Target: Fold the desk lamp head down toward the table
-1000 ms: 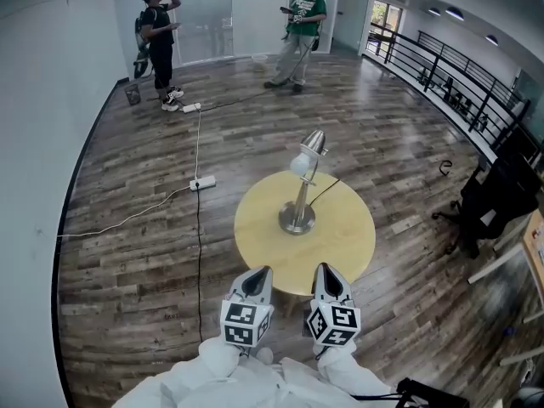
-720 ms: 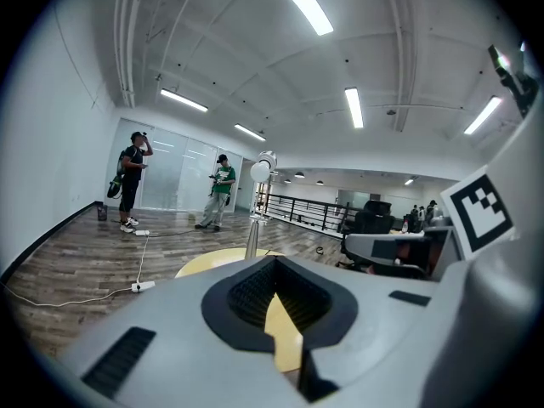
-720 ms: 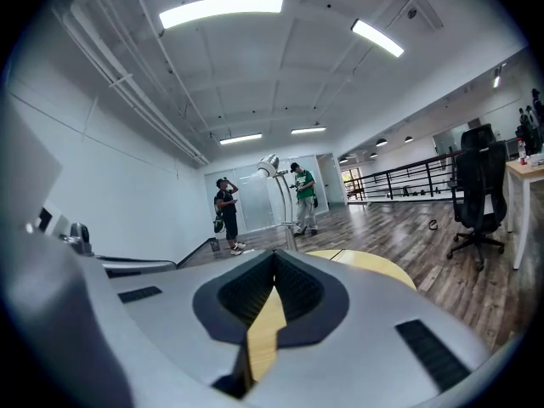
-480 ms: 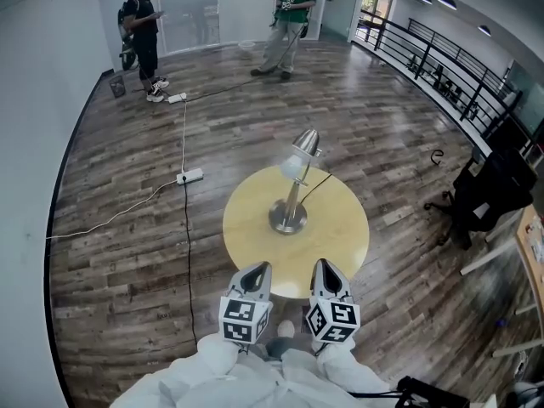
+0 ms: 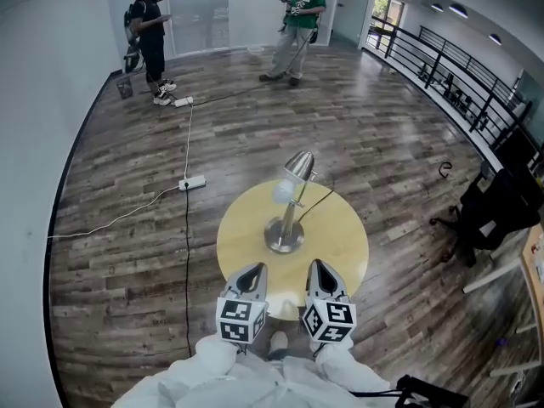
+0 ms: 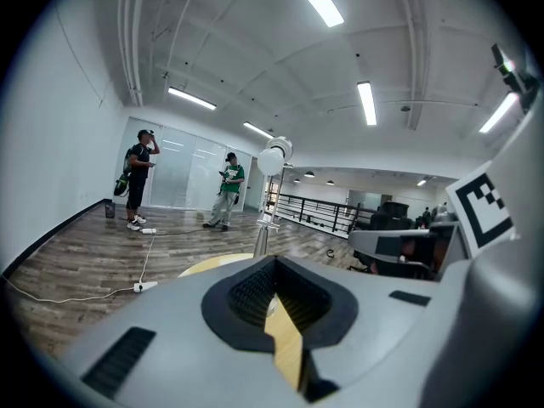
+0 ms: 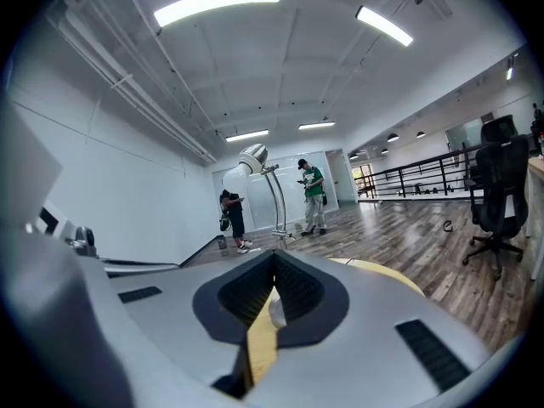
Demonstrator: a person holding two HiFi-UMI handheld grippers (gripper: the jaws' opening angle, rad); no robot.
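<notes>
A silver desk lamp (image 5: 289, 202) stands upright on a round yellow table (image 5: 340, 249), its base (image 5: 283, 235) near the middle and its head (image 5: 297, 167) raised, with a white bulb (image 5: 282, 193) facing left. Both my grippers hover side by side at the table's near edge, short of the lamp. The left gripper (image 5: 252, 270) is shut and empty, and the right gripper (image 5: 318, 267) looks shut and empty too. In the left gripper view the lamp (image 6: 274, 156) rises ahead above the gripper (image 6: 274, 269). In the right gripper view the lamp (image 7: 249, 165) stands ahead, slightly left of the gripper (image 7: 274, 263).
A black cord runs from the lamp off the table's far right side. A power strip (image 5: 191, 182) and cables lie on the wood floor at the left. Two people (image 5: 150, 32) (image 5: 299, 24) stand far back. An office chair (image 5: 489, 219) and a railing (image 5: 442, 66) are at the right.
Both grippers have moved forward together toward the table, their tips now over its near edge. The lamp and table appear nearer. The jaws have stayed as they were.
</notes>
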